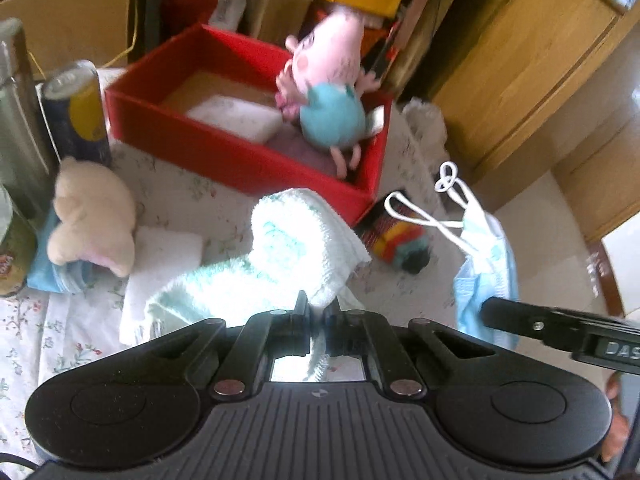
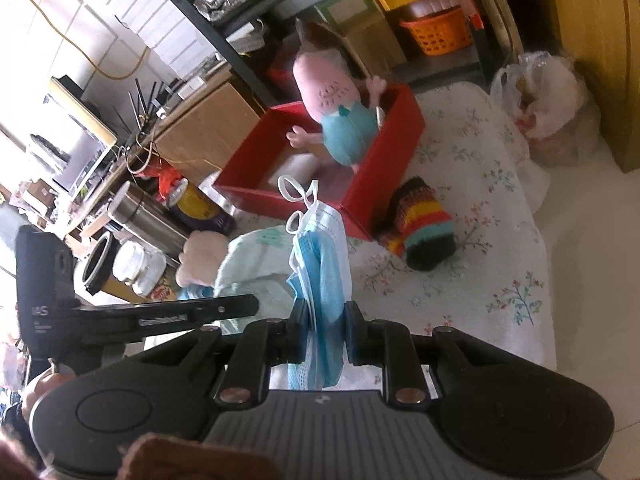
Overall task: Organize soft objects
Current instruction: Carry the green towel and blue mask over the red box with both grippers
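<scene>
The left claw (image 1: 316, 312) is clamped on a pale green towel (image 1: 280, 256) above the worktop (image 1: 80, 344); the right claw (image 2: 324, 324) pinches a blue face mask (image 2: 320, 264). The red box (image 1: 240, 160) lies beyond. The trailing towel might snag the box rim.

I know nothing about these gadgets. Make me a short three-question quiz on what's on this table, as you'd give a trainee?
1. True or false: the pink pig plush stands in the red box.
2. What does the right gripper hold? A) striped knit pouch B) blue face mask C) can
3. Fill in: the left gripper is pinching the pale green ____.

Key:
1. True.
2. B, the blue face mask; the striped knit pouch lies on the floral tablecloth.
3. Towel: the towel.
</scene>
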A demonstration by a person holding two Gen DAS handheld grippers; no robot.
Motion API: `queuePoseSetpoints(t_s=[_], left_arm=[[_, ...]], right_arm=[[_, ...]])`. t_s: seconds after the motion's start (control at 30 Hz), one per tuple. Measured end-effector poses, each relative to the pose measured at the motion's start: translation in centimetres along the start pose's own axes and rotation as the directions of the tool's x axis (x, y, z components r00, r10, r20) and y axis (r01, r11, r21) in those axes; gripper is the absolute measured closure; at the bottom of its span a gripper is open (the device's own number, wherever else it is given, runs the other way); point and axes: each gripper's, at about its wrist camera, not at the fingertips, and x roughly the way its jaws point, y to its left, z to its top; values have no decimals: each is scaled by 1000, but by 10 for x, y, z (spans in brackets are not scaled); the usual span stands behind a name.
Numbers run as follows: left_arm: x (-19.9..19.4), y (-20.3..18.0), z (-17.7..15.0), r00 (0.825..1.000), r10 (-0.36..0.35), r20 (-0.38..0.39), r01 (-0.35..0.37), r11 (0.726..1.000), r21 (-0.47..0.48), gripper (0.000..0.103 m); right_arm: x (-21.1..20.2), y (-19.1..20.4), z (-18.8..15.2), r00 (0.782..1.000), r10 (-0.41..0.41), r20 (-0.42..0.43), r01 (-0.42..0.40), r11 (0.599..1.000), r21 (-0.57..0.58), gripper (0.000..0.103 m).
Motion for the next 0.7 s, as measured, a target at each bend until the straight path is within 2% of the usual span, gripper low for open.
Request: queuePoseSetpoints(t_s=[0.3, 0.53, 0.7], left_arm=[[-42, -10, 6, 996, 2, 87, 1, 1000, -29, 102], [-97, -35, 30, 980, -18, 200, 15, 1000, 16, 102], [-110, -38, 50, 973, 26, 230, -38, 998, 47, 102]], right_arm=[[-15, 29, 18, 998, 18, 59, -15, 999, -51, 103], [-45, 67, 34, 986, 59, 158, -41, 993, -114, 103], [-48, 76, 49, 983, 44, 177, -21, 991, -131, 103]])
